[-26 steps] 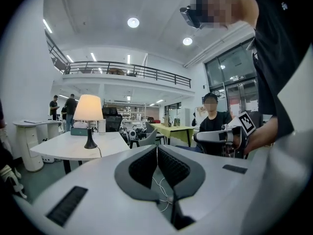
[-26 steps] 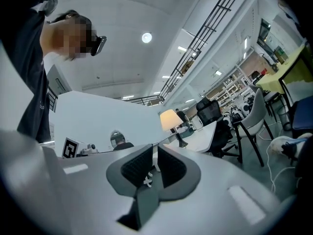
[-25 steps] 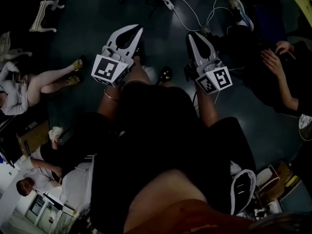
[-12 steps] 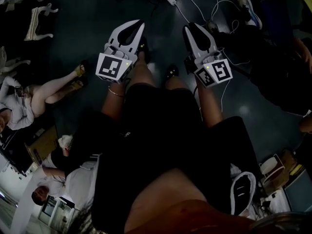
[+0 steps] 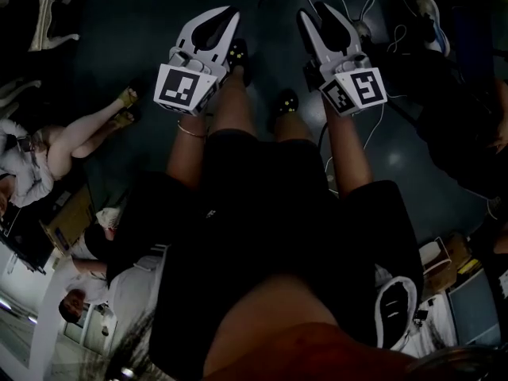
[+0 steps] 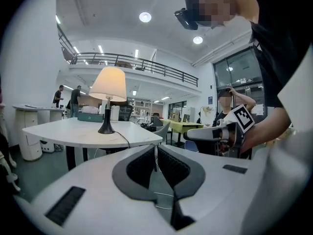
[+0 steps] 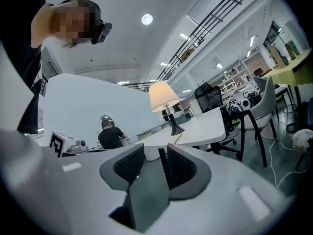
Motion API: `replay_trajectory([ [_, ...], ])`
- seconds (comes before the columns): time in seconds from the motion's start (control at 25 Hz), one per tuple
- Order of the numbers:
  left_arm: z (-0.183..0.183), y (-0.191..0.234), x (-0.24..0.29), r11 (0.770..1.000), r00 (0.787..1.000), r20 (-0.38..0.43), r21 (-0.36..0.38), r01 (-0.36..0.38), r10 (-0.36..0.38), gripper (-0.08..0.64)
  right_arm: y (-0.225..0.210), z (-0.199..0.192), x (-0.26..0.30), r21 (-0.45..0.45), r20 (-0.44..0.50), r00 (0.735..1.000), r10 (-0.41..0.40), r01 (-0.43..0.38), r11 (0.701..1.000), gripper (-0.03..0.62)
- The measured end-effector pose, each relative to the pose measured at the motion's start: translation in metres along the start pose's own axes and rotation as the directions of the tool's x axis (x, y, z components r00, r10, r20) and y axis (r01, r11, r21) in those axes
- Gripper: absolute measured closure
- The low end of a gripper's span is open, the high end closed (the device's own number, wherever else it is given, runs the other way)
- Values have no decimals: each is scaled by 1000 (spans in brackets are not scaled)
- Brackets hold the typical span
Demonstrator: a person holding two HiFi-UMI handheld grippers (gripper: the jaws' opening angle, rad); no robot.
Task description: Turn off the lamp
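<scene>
Away from the lamp point(image 6: 108, 99), left hand-held gripper point(image 6: 155, 151) is closed; right hand-held gripper point(image 7: 156, 151), empty, just opened.

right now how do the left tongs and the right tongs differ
The left tongs are shut, tips together; the right tongs stand apart, having just been opening. The lamp sits left of the left tongs' line, but nearly straight ahead of the right tongs. Both are empty and face the table.
</scene>
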State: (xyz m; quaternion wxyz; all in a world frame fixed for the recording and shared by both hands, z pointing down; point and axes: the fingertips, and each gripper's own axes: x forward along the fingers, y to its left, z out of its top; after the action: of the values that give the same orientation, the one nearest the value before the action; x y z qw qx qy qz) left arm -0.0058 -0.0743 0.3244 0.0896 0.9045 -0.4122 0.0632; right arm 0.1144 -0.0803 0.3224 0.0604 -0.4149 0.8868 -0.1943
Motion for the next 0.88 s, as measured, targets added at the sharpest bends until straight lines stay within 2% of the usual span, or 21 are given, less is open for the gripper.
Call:
replay_trajectory([
  [0.24, -33, 14, 6, 997, 1000, -17, -80, 14, -16, 551, -12, -19, 33, -6, -38, 999, 0, 0, 1000, 457],
  [0.56, -51, 30, 18, 994, 997, -42, -90, 61, -65, 551, -20, -35, 77, -1, -77, 997, 11, -11, 1000, 448],
  [0.88, -55, 60, 20, 994, 998, -28, -104, 44, -47, 551, -26, -44, 122, 21, -91, 996, -2, 4, 1000, 448],
])
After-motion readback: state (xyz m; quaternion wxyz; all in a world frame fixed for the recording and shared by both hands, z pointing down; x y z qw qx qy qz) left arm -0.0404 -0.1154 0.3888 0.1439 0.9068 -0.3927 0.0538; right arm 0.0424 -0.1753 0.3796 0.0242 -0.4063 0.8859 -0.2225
